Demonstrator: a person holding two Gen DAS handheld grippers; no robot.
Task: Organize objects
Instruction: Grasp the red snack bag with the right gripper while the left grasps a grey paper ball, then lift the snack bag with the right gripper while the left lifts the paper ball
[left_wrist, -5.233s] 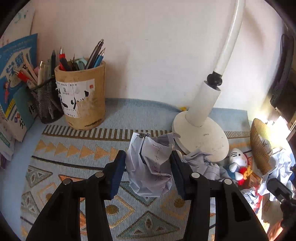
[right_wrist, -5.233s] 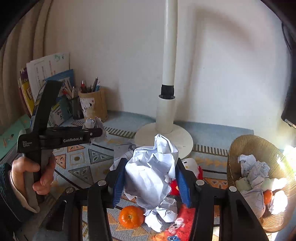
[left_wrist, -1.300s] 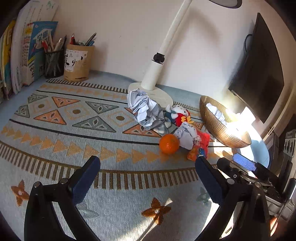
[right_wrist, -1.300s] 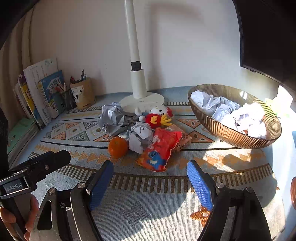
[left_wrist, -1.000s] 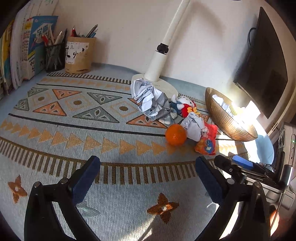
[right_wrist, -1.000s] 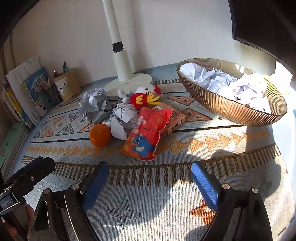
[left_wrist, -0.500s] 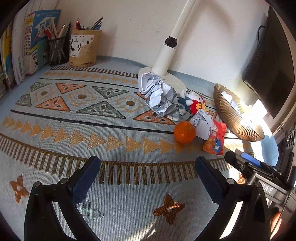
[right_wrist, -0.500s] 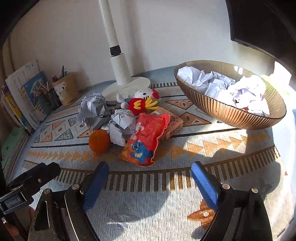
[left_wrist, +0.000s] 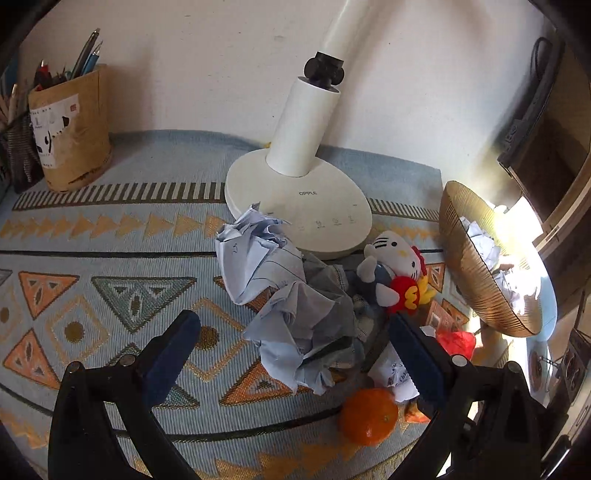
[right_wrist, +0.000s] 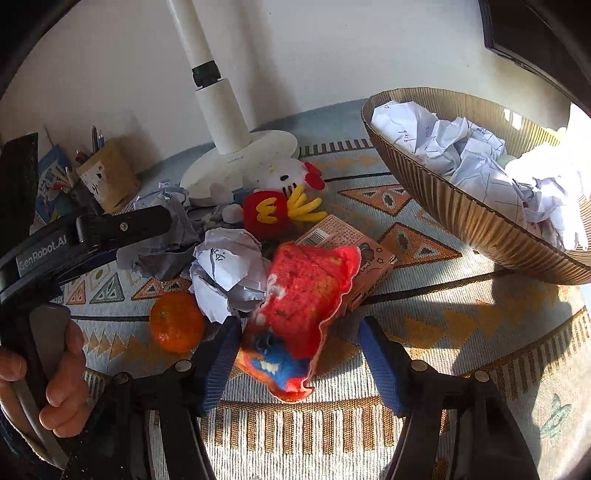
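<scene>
A large crumpled paper ball (left_wrist: 291, 295) lies on the patterned mat, and my open left gripper (left_wrist: 295, 350) straddles its near end. My open right gripper (right_wrist: 299, 363) straddles the near end of a red snack bag (right_wrist: 303, 306). A smaller paper ball (right_wrist: 229, 269), an orange (right_wrist: 177, 321), a Hello Kitty plush (right_wrist: 284, 199) and a small carton (right_wrist: 354, 243) lie close together. The brown ribbed basket (right_wrist: 461, 214) at the right holds several paper balls. The orange (left_wrist: 369, 415) and plush (left_wrist: 395, 266) also show in the left wrist view.
A white lamp base (left_wrist: 295, 206) stands behind the pile against the wall. A brown pen cup (left_wrist: 70, 125) stands at the back left. The left gripper's body (right_wrist: 85, 236) reaches across the left of the right wrist view. A dark monitor (left_wrist: 535, 110) is at the right.
Both grippers have moved forward and down to the pile. The left now frames the big paper ball, the right frames the red bag. Both stay open.
</scene>
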